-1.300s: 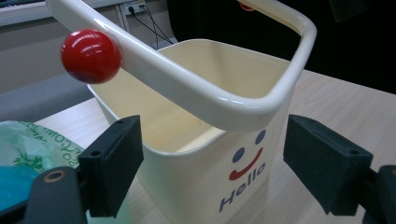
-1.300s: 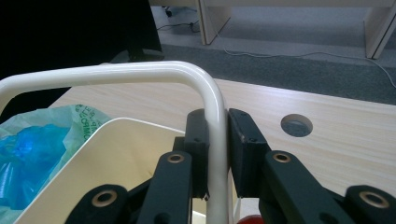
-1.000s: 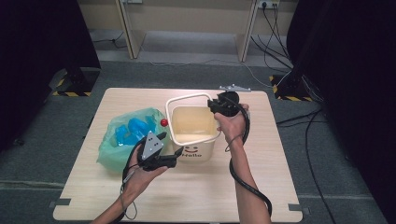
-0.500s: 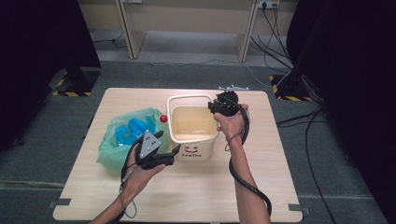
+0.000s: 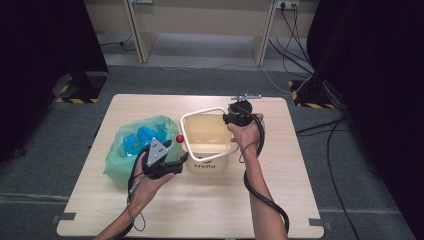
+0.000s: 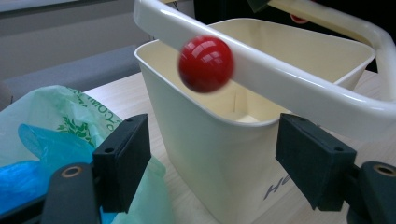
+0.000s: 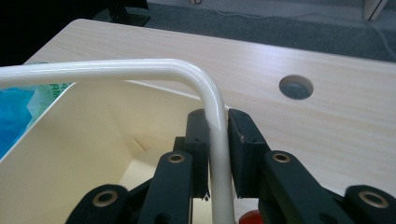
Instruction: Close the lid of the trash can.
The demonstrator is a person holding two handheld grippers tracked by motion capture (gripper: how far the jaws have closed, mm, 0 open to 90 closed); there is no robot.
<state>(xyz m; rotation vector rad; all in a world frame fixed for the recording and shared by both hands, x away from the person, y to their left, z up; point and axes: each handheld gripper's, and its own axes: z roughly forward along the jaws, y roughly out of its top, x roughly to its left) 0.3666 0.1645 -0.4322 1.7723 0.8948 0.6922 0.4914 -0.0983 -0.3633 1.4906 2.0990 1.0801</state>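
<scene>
Status: the lift is done, the rest is not started.

- Left tongs [image 5: 183, 158]: nearest me, on the bin's [image 5: 207, 156] left front corner, level with its wall. Released, pads wide apart either side of that corner, touching nothing. The jaws have just been closing a little, with nothing gripped between them.
- Green bag [image 5: 119, 161]: on the tabletop [image 5: 200, 207] just left of the bin, slumped, with blue stuff [image 5: 141, 137] inside. Untouched by either of my tongs.
- Bin: upright on the tabletop and empty; the bare floor is visible inside.
- Hoop handle [image 7: 140, 65]: raised clear of the bin rim, tilted up toward the far right.
- Red ball [image 6: 205, 64]: sits against the hoop above the bin's left rim. It looks like a knob on the hoop, but I can't tell if it's fixed.
- Right tongs [image 7: 218, 140]: at the bin's far right corner, clenched on the hoop bar, both pads pressed on it just below the bend. That grip is what keeps the hoop up.

My read: the hoop is held open so the bin can take something. The bag is the likely candidate, and my left tongs are the free ones to fetch it. Left to do: grab the bag, get it to the bin, drop the hoop.
</scene>
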